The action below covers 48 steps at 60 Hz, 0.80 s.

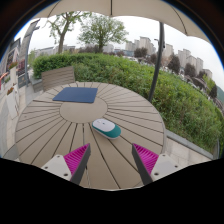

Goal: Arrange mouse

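**Mouse waits off its pad**

The round slatted counter (60, 125) carries a blue mouse pad (76, 95) toward its far side. The mouse (106, 127) lies apart, nearer. The hand-held gripper (110, 160) hovers released just short, fingers spread for grasping.

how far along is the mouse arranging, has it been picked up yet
Nothing looks done yet. The white and teal computer mouse lies on the round slatted wooden table, apart from the dark blue rectangular mouse pad farther back. In hand: the gripper is open, holding nothing, with the mouse just ahead of its fingers. Left: probably close on the mouse, lift it and set it on the pad.
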{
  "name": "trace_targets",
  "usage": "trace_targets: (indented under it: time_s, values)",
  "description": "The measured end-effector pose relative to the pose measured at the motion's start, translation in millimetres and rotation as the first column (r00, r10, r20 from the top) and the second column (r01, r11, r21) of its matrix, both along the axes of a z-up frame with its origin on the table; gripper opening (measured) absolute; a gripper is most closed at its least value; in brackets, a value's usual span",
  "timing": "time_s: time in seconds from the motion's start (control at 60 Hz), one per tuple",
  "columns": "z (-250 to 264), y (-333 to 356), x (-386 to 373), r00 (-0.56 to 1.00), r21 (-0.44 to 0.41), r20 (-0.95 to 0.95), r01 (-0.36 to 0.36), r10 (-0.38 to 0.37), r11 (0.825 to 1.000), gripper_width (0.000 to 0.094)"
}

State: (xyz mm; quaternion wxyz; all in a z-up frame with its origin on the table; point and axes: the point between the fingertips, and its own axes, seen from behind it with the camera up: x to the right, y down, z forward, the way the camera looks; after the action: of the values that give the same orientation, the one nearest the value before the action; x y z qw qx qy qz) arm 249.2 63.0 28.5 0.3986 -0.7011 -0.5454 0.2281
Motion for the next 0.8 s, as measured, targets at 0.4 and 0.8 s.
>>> trace_targets:
  time_s: [0.4,0.8]
  values:
    - [-41.0,35.6,-85.0,0.997,-0.028,0.015,-0.078,0.079,0.997,0.0856]
    - [-44.6,51.8,-123.6,0.994,-0.085,0.064,-0.085,0.091,0.993,0.0801]
